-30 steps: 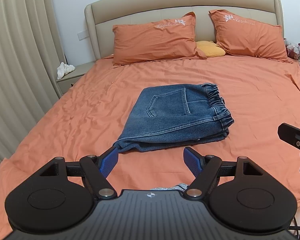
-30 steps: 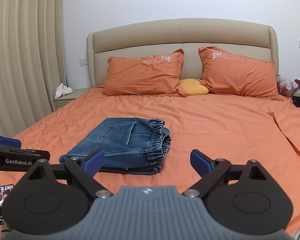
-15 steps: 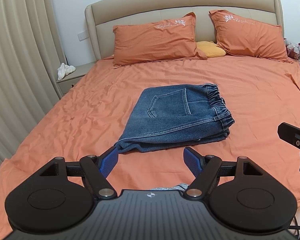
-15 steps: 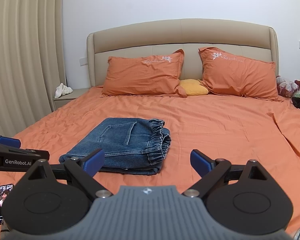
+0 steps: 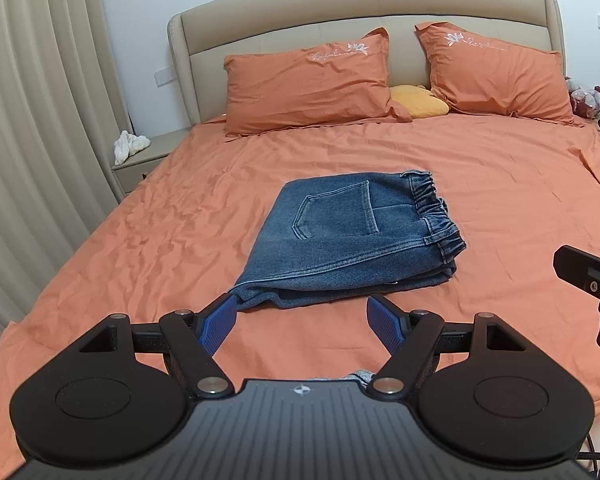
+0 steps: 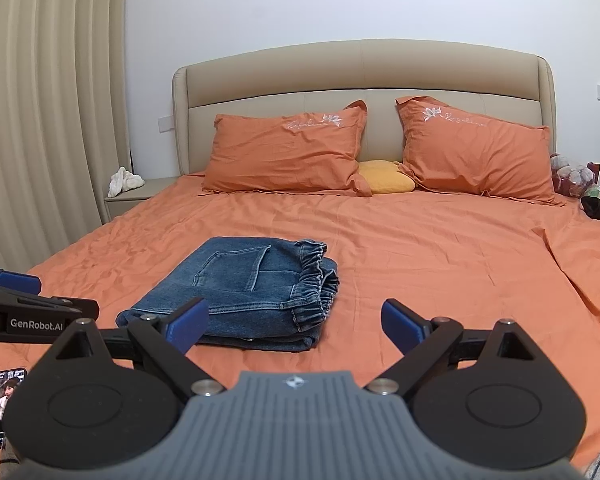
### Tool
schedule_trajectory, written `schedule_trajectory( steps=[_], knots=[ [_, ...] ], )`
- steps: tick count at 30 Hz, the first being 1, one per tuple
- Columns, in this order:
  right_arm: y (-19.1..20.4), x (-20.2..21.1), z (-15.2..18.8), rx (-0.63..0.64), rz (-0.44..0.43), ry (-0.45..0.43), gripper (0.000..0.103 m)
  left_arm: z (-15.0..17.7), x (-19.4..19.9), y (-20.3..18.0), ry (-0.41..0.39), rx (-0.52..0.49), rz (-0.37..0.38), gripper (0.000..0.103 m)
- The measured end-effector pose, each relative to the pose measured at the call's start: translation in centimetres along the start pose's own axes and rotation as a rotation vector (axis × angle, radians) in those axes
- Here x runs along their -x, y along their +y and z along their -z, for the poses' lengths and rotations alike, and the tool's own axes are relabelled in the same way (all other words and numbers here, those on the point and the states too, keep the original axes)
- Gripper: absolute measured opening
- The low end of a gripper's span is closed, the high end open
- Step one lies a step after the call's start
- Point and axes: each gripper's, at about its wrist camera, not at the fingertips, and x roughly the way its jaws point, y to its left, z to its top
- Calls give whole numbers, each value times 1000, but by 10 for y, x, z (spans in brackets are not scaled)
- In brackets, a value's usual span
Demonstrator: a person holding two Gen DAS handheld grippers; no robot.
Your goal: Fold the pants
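The blue denim pants (image 5: 352, 236) lie folded into a compact stack on the orange bed sheet (image 5: 140, 248), back pocket up, elastic waistband to the right. They also show in the right wrist view (image 6: 244, 288). My left gripper (image 5: 302, 322) is open and empty, held just short of the stack's near edge. My right gripper (image 6: 296, 326) is open and empty, near the stack's front right corner. The right gripper's finger shows at the right edge of the left wrist view (image 5: 588, 276). The left gripper's finger shows at the left of the right wrist view (image 6: 16, 284).
Two orange pillows (image 6: 288, 152) and a yellow cushion (image 6: 386, 178) lean on the beige headboard (image 6: 360, 76). A nightstand (image 6: 134, 196) with a white object stands left, by the curtain (image 6: 40, 120). A phone (image 6: 4, 404) lies at the bed's near left.
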Motion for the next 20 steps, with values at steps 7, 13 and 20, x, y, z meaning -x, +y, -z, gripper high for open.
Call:
schedule_trajectory(
  steps=[7,13,20],
  knots=[
    [-1,-1,-1,1,1,-1,90,-1,0,0,-4,5,0,87],
    [-2,1,0,1,1,-1,90,-1,0,-2,-9,-1,-8,87],
    [-3,0,-2,-1,6,4,90,-1,0,-4,-12,-4,-6,87]
  ],
)
